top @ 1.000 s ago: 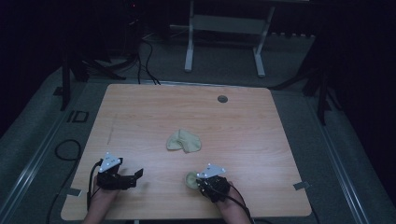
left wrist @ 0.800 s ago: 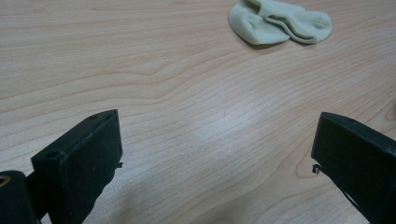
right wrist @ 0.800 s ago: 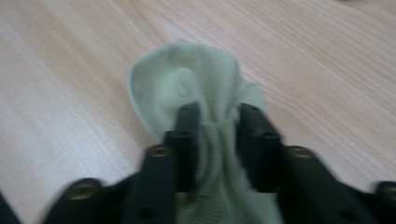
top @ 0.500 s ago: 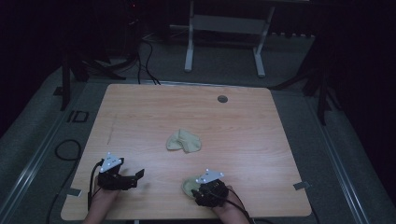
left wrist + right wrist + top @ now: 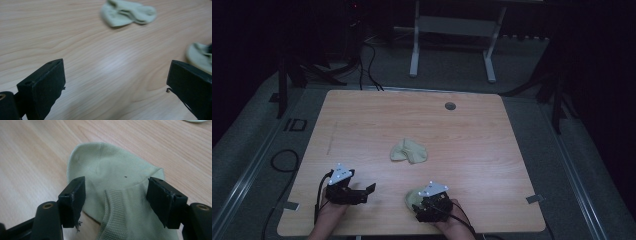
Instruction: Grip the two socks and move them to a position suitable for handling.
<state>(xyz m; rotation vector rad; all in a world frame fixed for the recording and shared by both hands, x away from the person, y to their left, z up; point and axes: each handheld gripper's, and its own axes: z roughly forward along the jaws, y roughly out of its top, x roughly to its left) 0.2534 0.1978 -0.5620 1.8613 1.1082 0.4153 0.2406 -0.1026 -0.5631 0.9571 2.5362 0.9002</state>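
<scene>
The place looks like a lab or recording studio: a bare wooden desk stands alone on grey carpet in a darkened room, with loose cables and metal stand legs behind it.

The bench is pale wood-grain with a slight sheen. The sock is soft, matt, ribbed knit cloth. The right tool looks matt black plastic.

Sock near table front edge, second sock behind
</scene>
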